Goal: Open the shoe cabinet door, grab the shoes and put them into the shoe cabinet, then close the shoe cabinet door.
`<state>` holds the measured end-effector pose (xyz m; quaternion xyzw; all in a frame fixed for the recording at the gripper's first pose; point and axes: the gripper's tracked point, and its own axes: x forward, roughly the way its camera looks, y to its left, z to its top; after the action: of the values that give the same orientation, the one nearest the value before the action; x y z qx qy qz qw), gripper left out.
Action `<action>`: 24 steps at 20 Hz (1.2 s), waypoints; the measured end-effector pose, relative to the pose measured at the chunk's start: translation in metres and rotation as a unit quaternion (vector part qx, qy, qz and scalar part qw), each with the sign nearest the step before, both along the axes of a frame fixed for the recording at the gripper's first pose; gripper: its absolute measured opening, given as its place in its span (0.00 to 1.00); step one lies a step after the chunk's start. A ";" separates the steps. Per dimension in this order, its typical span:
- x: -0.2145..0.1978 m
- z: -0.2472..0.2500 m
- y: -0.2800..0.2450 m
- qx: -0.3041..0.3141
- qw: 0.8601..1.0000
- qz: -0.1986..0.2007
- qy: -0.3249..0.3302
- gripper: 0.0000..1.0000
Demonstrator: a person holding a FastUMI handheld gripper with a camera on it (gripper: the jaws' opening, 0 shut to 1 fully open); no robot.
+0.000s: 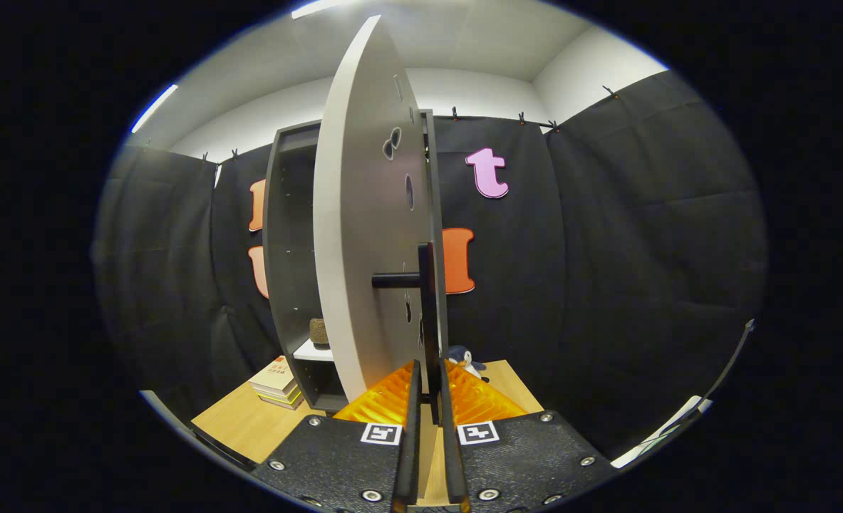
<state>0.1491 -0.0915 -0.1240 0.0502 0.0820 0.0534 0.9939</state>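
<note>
The shoe cabinet (282, 235) stands ahead on the wooden table, a dark grey frame with a white shelf (312, 350) inside. Its pale door (357, 235) is swung open and I see it almost edge-on, straight ahead of the fingers. A black bar handle (427, 285) runs down the door's front edge on a short black stem. My gripper (430, 372) is shut on the lower end of this handle, with one finger on each side of the bar. A small brown object (319, 332) sits on the shelf; I cannot tell what it is.
A stack of books (277, 381) lies on the table (243, 424) left of the cabinet's foot. A small plush toy (467, 360) sits just right of the handle, beyond the fingers. Black cloth walls close the booth behind and to the right.
</note>
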 end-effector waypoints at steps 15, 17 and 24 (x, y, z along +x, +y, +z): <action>-0.030 -0.001 -0.047 -0.007 1.000 -0.022 -0.003 0.10; -0.040 0.000 -0.038 -0.002 1.000 -0.027 -0.003 0.08; -0.060 -0.014 0.017 0.006 0.999 -0.037 0.022 0.10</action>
<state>0.0892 -0.0745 -0.1378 0.0603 0.1012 0.0159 0.9929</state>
